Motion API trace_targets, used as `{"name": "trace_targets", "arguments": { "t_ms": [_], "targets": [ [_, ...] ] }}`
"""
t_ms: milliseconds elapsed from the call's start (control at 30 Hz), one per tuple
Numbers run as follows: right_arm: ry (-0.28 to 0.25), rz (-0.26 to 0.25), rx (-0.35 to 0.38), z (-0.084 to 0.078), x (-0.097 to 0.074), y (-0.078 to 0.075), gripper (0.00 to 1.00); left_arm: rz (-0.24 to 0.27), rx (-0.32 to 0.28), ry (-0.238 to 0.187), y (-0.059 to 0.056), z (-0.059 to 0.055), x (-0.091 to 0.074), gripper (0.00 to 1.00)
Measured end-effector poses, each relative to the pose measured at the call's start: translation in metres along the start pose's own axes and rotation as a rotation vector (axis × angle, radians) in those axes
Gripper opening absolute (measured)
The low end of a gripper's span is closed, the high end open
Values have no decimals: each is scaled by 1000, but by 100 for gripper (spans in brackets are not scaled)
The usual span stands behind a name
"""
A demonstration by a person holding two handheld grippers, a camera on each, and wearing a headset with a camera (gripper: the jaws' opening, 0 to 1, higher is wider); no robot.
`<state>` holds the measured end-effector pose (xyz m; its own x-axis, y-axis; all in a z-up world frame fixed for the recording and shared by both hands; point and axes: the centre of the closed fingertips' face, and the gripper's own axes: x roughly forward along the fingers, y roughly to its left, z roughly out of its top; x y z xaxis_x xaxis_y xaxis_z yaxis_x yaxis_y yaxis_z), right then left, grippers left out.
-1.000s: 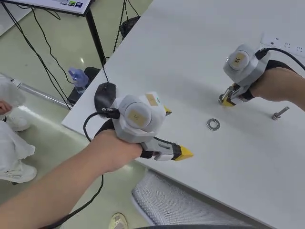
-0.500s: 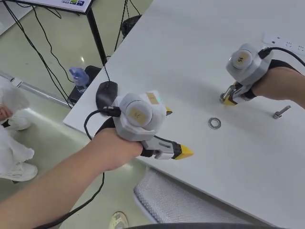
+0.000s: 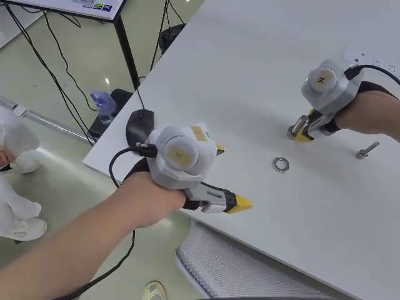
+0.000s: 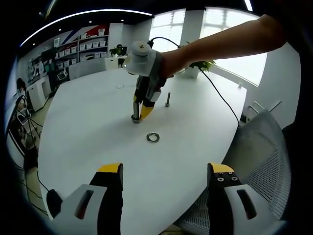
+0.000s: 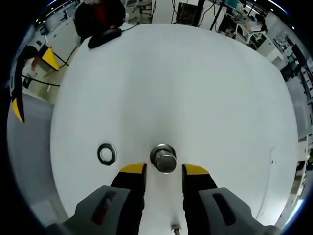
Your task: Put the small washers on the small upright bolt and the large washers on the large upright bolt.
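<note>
Closest to me, the left gripper (image 4: 165,171) is just parked over the near edge of the table (image 3: 250,75). Its jaws are spread wide with nothing between them, so it's basically idle.

A bit further in, one loose washer (image 3: 280,164) lies flat on the bare tabletop, clear of both grippers and not far from the large bolt.

Past that is where the action is. The right gripper (image 4: 143,110) is tipped down right at the large bolt (image 5: 163,159), which stands upright on the table. In the right gripper view the jaws sit partly apart, with the bolt's top just ahead of the yellow tips, and nothing I can see is pinched in them. There's a ring-ish edge around the bolt, but I can't tell if that's a washer already on it or just the bolt itself.

Beyond the right hand, the small bolt (image 3: 367,150) stands by itself.

My read is that we're at the drop-on-the-large-bolt step. The next move would be lifting clear of the bolt, going for that loose washer, nipping it by the rim and lining its hole up over whichever bolt matches. Flat washers are annoying to grab, so go low and square.
</note>
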<state>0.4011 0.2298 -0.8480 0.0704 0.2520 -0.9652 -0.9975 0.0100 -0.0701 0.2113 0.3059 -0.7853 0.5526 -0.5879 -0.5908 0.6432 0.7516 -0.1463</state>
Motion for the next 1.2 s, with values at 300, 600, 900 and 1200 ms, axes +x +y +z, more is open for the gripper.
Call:
{"name": "trace_targets", "arguments": {
  "t_ms": [300, 600, 900, 1200],
  "targets": [
    [-49, -24, 14, 5, -27, 4, 29, 3, 4, -13, -1, 5, -6, 69],
    [-51, -25, -7, 0, -38, 14, 29, -1, 22, -14, -2, 9, -10, 69],
    [-71, -7, -31, 3, -47, 38, 29, -8, 29, -4, -2, 10, -11, 69],
    [-82, 34, -21, 2, -35, 64, 30, -10, 38, -14, 1, 16, -12, 68]
  ]
}}
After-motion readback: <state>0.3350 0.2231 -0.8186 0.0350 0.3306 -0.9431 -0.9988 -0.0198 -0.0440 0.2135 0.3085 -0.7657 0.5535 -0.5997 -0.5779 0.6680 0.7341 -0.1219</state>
